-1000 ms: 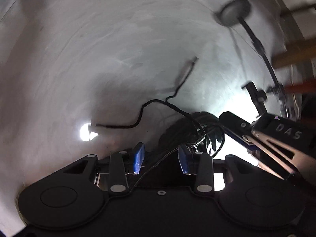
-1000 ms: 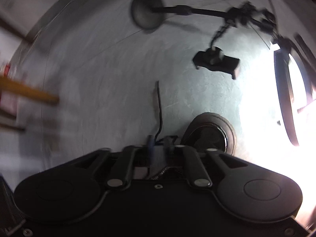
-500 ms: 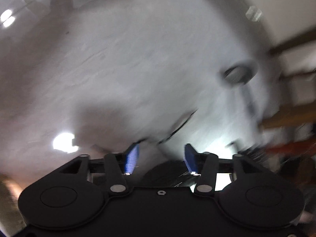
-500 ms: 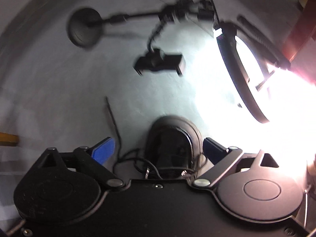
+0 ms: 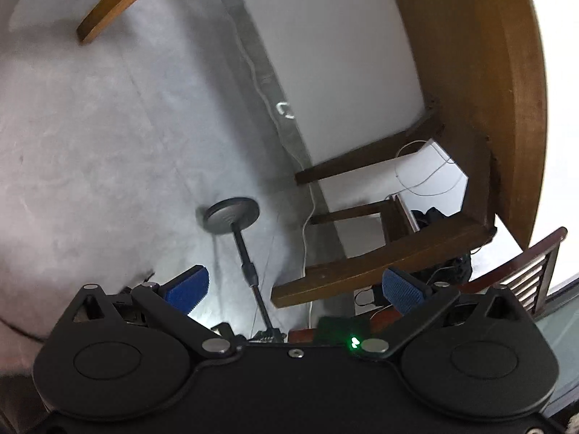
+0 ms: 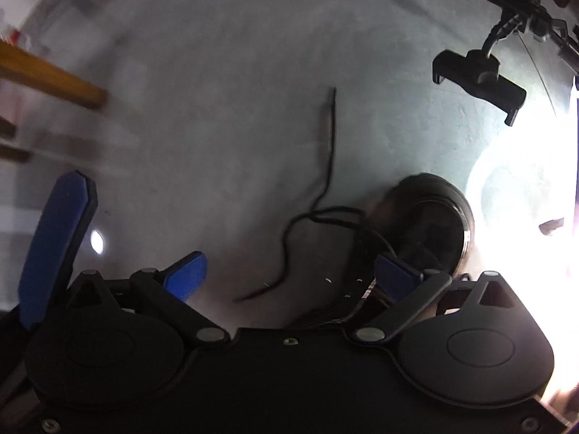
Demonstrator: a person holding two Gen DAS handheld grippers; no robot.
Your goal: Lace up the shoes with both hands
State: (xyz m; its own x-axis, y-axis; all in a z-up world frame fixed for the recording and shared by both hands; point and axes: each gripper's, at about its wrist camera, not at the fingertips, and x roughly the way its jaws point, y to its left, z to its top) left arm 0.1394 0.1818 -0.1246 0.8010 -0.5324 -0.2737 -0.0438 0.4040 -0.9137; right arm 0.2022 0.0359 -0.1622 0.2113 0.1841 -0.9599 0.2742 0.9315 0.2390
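A black shoe (image 6: 430,228) lies on the grey floor in the right wrist view, close to my right gripper's right finger. Its black lace (image 6: 327,166) trails loose across the floor, one end far up, another end near the gripper. My right gripper (image 6: 289,275) is open and empty just above the lace. One blue pad of the left gripper (image 6: 54,249) shows at the left edge. In the left wrist view my left gripper (image 5: 295,289) is open and empty, raised and turned away; the shoe is out of that view.
A camera stand with a round base (image 5: 231,215) and black pole stands on the floor; its phone clamp (image 6: 477,79) hangs above the shoe. Wooden chair legs (image 5: 380,264) and a white cable (image 5: 253,72) lie by the wall. A bright light glares at the right (image 6: 524,199).
My left gripper opened wide, let the lace drop and swung up away from the shoe. My right gripper opened from shut and shifted left of the shoe.
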